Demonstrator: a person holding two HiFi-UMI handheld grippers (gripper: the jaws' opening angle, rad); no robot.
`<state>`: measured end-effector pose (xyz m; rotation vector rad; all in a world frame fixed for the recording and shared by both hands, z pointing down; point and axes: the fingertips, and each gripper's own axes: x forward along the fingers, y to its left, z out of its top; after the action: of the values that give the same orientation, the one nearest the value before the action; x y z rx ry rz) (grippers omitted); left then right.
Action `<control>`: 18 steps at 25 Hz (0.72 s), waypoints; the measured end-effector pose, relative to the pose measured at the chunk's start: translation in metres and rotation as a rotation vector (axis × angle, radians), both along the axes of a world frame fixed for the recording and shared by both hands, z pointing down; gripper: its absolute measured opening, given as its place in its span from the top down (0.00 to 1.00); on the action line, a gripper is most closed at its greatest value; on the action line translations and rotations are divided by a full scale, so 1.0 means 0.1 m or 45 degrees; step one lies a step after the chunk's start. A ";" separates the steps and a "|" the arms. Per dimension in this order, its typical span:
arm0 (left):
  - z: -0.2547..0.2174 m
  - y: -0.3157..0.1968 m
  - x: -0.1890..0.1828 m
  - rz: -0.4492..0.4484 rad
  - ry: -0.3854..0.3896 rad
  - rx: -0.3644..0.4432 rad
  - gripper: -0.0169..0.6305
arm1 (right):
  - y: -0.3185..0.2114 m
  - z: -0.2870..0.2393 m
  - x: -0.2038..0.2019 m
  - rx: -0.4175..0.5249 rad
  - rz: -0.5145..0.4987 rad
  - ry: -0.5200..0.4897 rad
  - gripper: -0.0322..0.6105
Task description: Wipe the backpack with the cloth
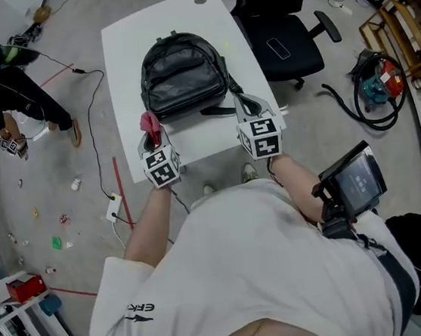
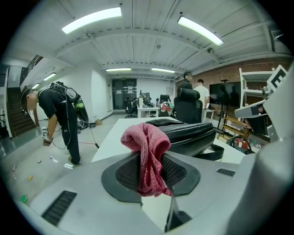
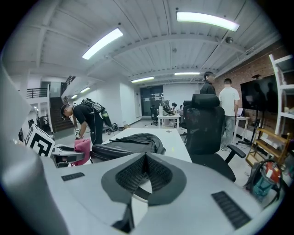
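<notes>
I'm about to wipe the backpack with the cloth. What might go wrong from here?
The cloth is a bunched wad pinched in the left gripper; dragging may pull it free. The backpack lies loose on the table, the right gripper shut on nothing, so it may slide. Its strap near that gripper could snag.

A white tabletop (image 1: 124,52) stands on a grey concrete floor (image 1: 60,182) strewn with cables (image 1: 349,108) and small litter (image 1: 56,242). A black office chair (image 1: 286,40) sits just beside it. Strip lights (image 2: 92,19) run along the white ceiling (image 2: 147,41); one wall (image 2: 216,74) is brick.
</notes>
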<state>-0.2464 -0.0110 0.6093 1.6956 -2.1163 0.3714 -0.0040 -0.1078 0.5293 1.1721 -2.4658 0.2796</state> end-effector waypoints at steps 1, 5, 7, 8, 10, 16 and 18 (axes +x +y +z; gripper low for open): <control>0.01 -0.03 0.04 -0.010 -0.007 -0.002 0.81 | -0.02 0.00 0.04 -0.001 -0.002 -0.001 0.95; 0.01 -0.09 0.15 -0.052 -0.049 -0.014 0.81 | -0.07 0.00 0.20 -0.005 0.001 -0.001 0.95; 0.01 -0.09 0.17 -0.053 -0.067 -0.017 0.81 | -0.08 0.01 0.23 -0.007 0.007 0.003 0.95; 0.01 -0.09 0.21 -0.046 -0.073 -0.018 0.81 | -0.08 0.02 0.26 -0.009 0.011 0.004 0.95; 0.00 -0.14 0.38 -0.013 -0.084 -0.018 0.81 | -0.12 0.02 0.38 -0.013 0.020 0.005 0.95; 0.01 -0.39 0.97 0.136 -0.079 -0.016 0.81 | -0.19 0.03 0.61 -0.015 0.041 0.005 0.95; 0.03 -0.48 1.16 0.198 -0.069 -0.028 0.81 | -0.22 0.05 0.65 -0.018 0.047 0.005 0.95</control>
<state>-0.1306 -0.0585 0.6121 1.8629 -2.0149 0.4893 0.0609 -0.1297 0.5346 1.2121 -2.4370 0.3038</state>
